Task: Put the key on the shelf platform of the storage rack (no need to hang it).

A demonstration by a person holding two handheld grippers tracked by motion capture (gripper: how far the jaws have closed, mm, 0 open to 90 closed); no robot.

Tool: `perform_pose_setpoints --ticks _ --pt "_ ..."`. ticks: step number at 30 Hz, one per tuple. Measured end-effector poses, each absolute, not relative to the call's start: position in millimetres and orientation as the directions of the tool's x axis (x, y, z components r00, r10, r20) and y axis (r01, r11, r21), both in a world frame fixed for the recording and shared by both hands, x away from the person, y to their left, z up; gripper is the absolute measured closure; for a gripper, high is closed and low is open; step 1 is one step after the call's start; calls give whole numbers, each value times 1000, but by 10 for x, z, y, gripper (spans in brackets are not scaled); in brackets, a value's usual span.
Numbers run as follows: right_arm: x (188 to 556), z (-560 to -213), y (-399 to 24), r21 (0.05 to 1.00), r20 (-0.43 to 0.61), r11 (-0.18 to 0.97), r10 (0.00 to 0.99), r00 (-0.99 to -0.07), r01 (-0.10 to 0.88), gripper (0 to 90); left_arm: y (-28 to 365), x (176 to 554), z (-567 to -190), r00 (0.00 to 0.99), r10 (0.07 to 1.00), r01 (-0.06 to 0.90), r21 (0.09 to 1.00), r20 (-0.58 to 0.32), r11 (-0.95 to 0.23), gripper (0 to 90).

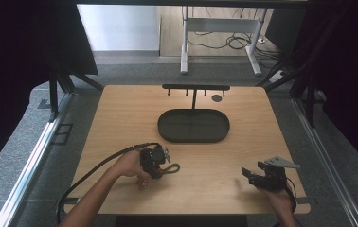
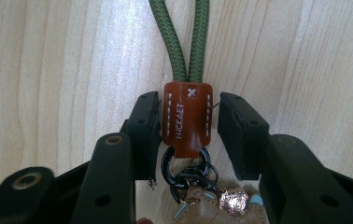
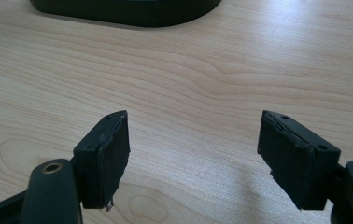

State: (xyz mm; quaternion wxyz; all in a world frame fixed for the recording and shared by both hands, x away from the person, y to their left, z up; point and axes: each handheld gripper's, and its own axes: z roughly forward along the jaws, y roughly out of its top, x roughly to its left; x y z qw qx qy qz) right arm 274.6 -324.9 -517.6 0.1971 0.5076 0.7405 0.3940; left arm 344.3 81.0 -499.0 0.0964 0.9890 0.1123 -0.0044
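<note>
The left gripper (image 2: pixel 186 116) straddles the keychain's leather tab (image 2: pixel 187 119), jaws not yet pressing, ready to lift; the right gripper (image 3: pixel 195 158) waits open nearby.

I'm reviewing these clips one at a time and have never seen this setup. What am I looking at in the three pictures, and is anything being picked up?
No robot here: a person holds a hand-operated tool with two black jaws in each hand. The high view looks down on a wooden table; the other two pictures come from cameras riding on each tool, looking along its jaws.

On the table sit a dark oval tray with a black hook rack behind it, and a keychain: a green cord loop joined by a brown leather tab to dark rings.

The left gripper straddles that tab; one pad looks against it, the other shows a small gap, so it is not yet clamped. The right gripper rests open over bare wood, holding nothing.
</note>
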Motion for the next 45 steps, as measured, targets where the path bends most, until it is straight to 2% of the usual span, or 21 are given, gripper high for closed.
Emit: perform_pose_setpoints --ticks 6,15,29,45 --pt "2742 -5171 -3248 785 107 174 908 -406 595 255 806 3453 -5003 974 221 225 191 -43 -955 654" --pt "2742 -5171 -3255 785 106 174 908 -405 595 256 856 3463 -4989 971 230 240 219 -69 -946 665" --pt "2748 -5179 -3247 784 105 174 909 -403 596 258 1170 3440 -4507 963 256 266 383 -79 -885 667" --pt "2750 -5186 -3248 781 103 177 909 -403 599 261 1287 3466 -4273 959 277 277 420 -62 -864 667"
